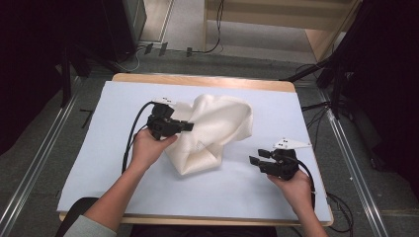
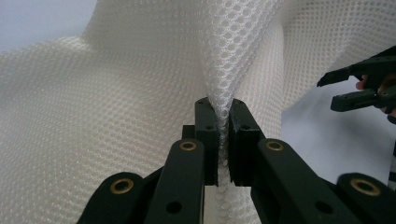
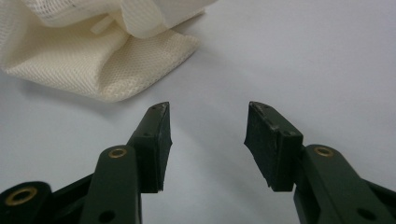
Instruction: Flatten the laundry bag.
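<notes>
A crumpled cream-white mesh cloth lies near the middle of the table, a wooden top covered by a pale blue-white sheet. The left claw, held in the person's left hand, sits at the cloth's left edge, touching the fabric. The right claw, held in the right hand, hovers over bare sheet, just right of the cloth and apart from it, jaws spread.

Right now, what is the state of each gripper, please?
Left gripper: closed on a fold of the white mesh cloth.
Right gripper: open, holding nothing, above the table near the cloth.
</notes>
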`<state>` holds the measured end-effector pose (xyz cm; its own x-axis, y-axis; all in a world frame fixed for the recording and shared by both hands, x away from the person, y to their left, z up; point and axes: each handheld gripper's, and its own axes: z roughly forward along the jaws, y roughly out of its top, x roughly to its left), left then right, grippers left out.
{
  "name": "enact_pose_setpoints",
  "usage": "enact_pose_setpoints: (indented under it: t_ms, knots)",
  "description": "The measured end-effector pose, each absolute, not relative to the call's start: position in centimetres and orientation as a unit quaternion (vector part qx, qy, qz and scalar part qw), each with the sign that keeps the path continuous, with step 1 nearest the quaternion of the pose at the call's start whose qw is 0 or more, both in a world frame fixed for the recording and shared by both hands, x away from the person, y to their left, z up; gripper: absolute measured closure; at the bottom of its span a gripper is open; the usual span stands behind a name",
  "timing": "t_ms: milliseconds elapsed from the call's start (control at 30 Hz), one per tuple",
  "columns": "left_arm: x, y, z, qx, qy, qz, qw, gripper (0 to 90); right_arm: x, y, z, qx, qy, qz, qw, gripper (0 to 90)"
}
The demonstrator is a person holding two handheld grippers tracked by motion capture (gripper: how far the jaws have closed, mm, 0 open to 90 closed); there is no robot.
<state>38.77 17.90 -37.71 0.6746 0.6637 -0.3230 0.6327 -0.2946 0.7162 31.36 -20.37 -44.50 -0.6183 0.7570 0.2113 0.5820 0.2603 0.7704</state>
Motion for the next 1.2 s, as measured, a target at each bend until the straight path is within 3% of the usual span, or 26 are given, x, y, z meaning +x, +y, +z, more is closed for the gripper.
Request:
enact_pose_setpoints:
  t_ms: [467, 1200]
  knots:
    - [37.3, 22.3, -37.9, 0.772, 0.442, 0.019, 0.456, 85.7, 32.5, -17.1, -44.3, 0.396, 0.803, 0.435, 0.095, 52.2]
    - [35.6, 26.8, -38.0, 0.765, 0.462, 0.028, 0.449, 84.9, 36.4, -9.5, -46.5, 0.357, 0.836, 0.410, 0.069, 51.3]
